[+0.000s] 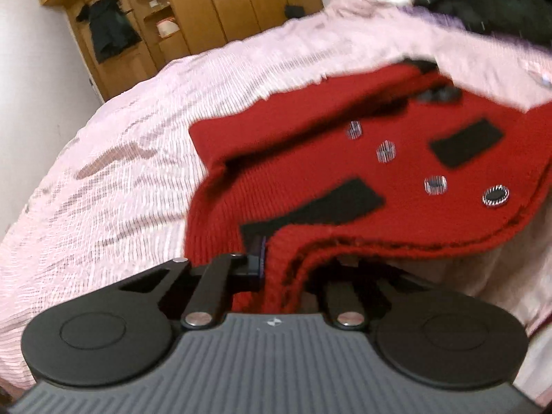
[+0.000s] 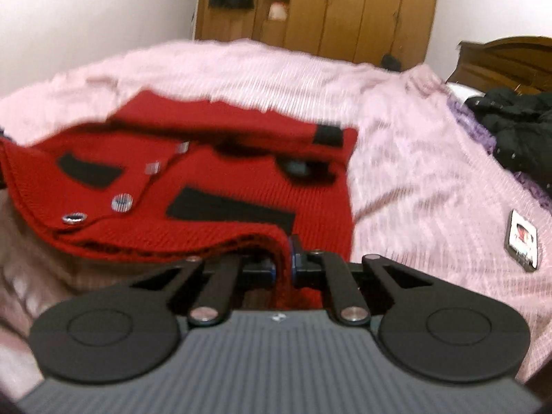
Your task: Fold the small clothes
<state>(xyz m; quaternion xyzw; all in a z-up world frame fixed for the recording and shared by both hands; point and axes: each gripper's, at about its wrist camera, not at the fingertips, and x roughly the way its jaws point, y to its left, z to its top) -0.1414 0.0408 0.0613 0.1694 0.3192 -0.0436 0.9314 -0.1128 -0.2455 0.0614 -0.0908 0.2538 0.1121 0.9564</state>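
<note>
Gripping the near hem of the red knit garment point(image 1: 310, 158), the left gripper point(image 1: 272, 269) is clamped on the fabric at the hem's left corner; its jaws are closed with red knit pinched between them. The right gripper point(image 2: 283, 265) is likewise clamped on the hem's right corner, red cloth showing between its closed jaws. The garment lies on the pink bedspread point(image 1: 120, 172), at 12 o'clock from both grippers, its near edge lifted clear of the bed while the far part rests on the cover.

Procedure for the step in hand, judged as the bottom-to-top fold:

1. Keep both grips at equal height so the hem stays straight; a sag between the corners will skew the fold line.
2. Carry the hem toward 12 o'clock, over the silver buttons point(image 1: 434, 184) and the black patches point(image 1: 465, 141), until it meets the collar end.
3. Keep the cloth lightly taut between the two corners. Knit stretches; excess pull will likely distort the edge.
4. Lower before releasing, so that the upper layer does not slide back.

Hazards: the dark clothing point(image 2: 517, 131) at 2 o'clock in the right wrist view, and the small card point(image 2: 522, 239) at 3 o'clock, lie well apart from the garment; keep the fold clear of them. The wooden wardrobe point(image 2: 345, 7) stands beyond the bed.
</note>
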